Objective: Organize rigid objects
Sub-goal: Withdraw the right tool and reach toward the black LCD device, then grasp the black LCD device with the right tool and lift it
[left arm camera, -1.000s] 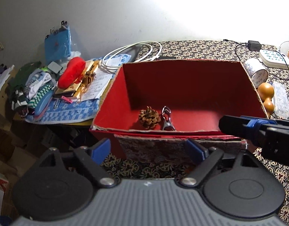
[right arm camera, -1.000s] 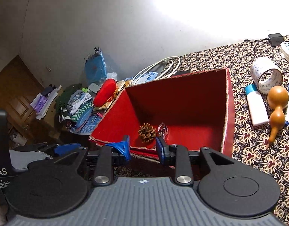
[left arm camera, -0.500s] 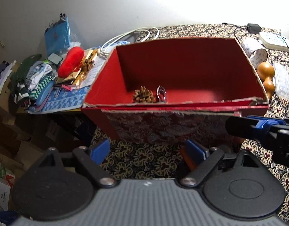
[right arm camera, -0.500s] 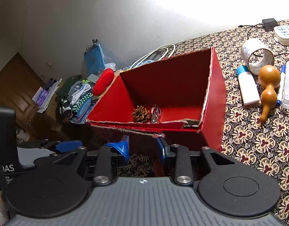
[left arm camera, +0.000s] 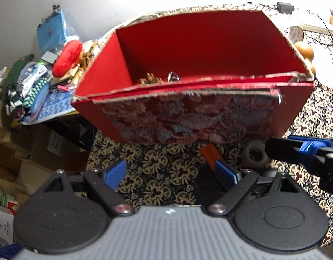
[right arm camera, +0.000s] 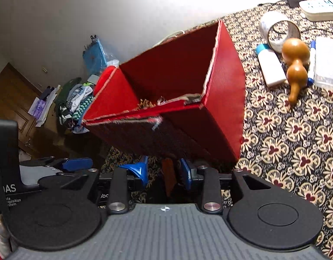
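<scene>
The red box (left arm camera: pixel 194 49) fills the view ahead of both sets of jaws, open-topped, with a brocade panel on the wall that faces them. It is the place for the rigid items; a pine cone (left arm camera: pixel 150 79) and a small metal clip (left arm camera: pixel 173 78) already lie low inside, just behind that near wall.

The left gripper (left arm camera: pixel 169 172) has its jaws spread wide with only the patterned tablecloth (left arm camera: pixel 157 173) between them, so it carries nothing. The right gripper (right arm camera: pixel 164 171) has its jaws parted more narrowly. An orange stick-like object (right arm camera: pixel 169 173) shows in that gap, and it is probably the next thing to pick up, though the blur does not show whether the pads touch it.

To do this step well, lower the right jaws so the orange piece sits centred between the pads, across its narrow side, then close firmly before lifting. Lift clear of the near wall, which stands right ahead of the fingertips, and release over bare floor away from the cone and clip.

A small tape roll (left arm camera: pixel 255 153) lies just right of the left jaws. Well to the right of the right jaws are a gourd (right arm camera: pixel 295 65), a white bottle (right arm camera: pixel 271 68) and a larger tape roll (right arm camera: pixel 279 31).
</scene>
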The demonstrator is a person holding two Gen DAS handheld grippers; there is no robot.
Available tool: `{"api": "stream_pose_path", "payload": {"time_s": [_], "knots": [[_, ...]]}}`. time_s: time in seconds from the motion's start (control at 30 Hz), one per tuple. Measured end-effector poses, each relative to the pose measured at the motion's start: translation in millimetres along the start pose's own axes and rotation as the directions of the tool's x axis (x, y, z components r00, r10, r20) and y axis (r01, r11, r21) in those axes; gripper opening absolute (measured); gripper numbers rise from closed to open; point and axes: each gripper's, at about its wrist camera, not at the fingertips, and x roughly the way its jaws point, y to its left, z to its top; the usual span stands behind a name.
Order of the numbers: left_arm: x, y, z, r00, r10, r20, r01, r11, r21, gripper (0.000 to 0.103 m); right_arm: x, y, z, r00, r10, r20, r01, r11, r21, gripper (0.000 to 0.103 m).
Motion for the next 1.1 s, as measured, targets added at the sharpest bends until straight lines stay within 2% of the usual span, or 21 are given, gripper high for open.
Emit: {"api": "stream_pose_path", "payload": {"time_s": [0.17,0.3,0.47,0.53,0.63,0.77,0.93,0.97,1.1], "knots": [[15.9,5.7,-10.9,0.995,-0.086,-0.044,0.087,0.996,0.003,0.090,5.8,-15.1,-8.2,0.999,-0.016,-0.044,0.018,0.999,0.051,0.016],[24.1,10.9,-24.7,0.978,-0.195,-0.070,0.196,0.981,0.003,0.090,8.1,-26.1,-16.4,0.997,-0.028,-0.073,0.034,0.996,0.087,0.016],[28.2,6.2,-37.2,0.959,-0.271,-0.081,0.274,0.961,0.023,0.090,7.5,-33.4,-24.7,0.995,-0.034,-0.097,0.045,0.992,0.117,0.017],[24.8,3.9,-39.9,0.944,-0.322,-0.070,0.324,0.945,0.033,0.090,7.4,-35.2,-27.3,0.994,-0.027,-0.108,0.040,0.992,0.123,0.017],[18.8,-4.1,-44.3,0.912,-0.405,-0.062,0.408,0.910,0.068,0.090,8.8,-37.0,-31.7,0.992,-0.018,-0.129,0.035,0.990,0.136,0.017],[14.4,-18.3,-49.1,0.889,-0.454,-0.062,0.459,0.880,0.121,0.090,10.3,-38.9,-36.2,0.989,-0.013,-0.146,0.035,0.988,0.153,0.017],[21.2,-30.1,-50.5,0.849,-0.519,-0.102,0.528,0.840,0.126,0.090,11.9,-43.0,-39.0,0.989,-0.003,-0.146,0.030,0.982,0.185,0.017],[23.1,-32.5,-51.8,0.845,-0.524,-0.105,0.534,0.835,0.130,0.091,12.2,-43.5,-39.8,0.990,0.000,-0.144,0.028,0.982,0.188,0.017],[22.0,-39.8,-55.0,0.858,-0.511,-0.055,0.512,0.842,0.168,0.094,15.6,-44.4,-43.6,0.989,0.000,-0.148,0.028,0.981,0.191,0.017]]}}
